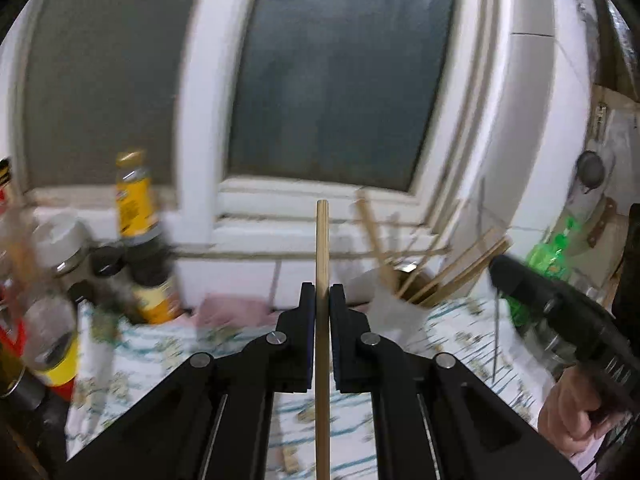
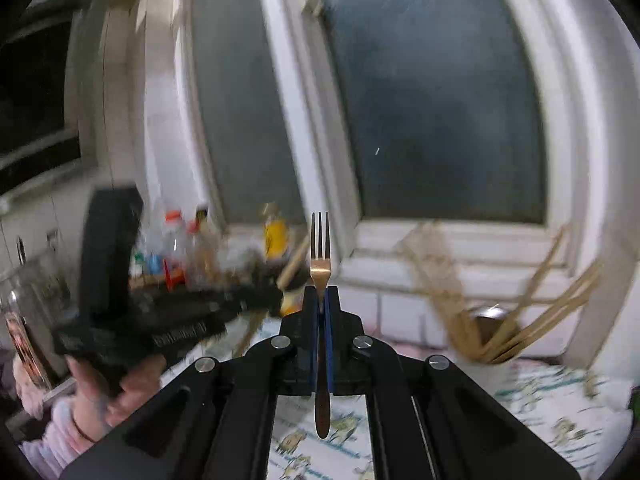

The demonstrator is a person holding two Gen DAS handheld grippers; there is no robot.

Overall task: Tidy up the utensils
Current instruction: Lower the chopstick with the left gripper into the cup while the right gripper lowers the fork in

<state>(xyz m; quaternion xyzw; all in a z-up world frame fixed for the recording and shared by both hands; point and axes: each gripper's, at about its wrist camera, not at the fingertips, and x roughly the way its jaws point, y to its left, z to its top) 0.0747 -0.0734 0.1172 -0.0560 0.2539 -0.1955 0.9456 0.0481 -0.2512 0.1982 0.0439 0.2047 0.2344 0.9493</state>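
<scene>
My left gripper (image 1: 322, 292) is shut on a wooden chopstick (image 1: 322, 248) that stands upright between its pads, its tip rising above the jaws. My right gripper (image 2: 320, 294) is shut on a copper-coloured fork (image 2: 320, 248), tines pointing up and handle hanging down between the fingers. A white holder (image 1: 394, 312) packed with several wooden chopsticks stands on the patterned cloth, to the right of the left gripper; the holder (image 2: 490, 340) also shows at the right in the right wrist view. The right gripper (image 1: 560, 320) appears blurred at the left view's right edge, the left gripper (image 2: 160, 320) at the right view's left.
Sauce bottles and jars (image 1: 136, 240) crowd the left side by the window sill. A green bottle (image 1: 552, 256) stands at the far right. A white-framed window (image 1: 328, 80) backs the counter. A patterned cloth (image 1: 160, 360) covers the counter. A person's hand (image 1: 572, 412) holds the right gripper.
</scene>
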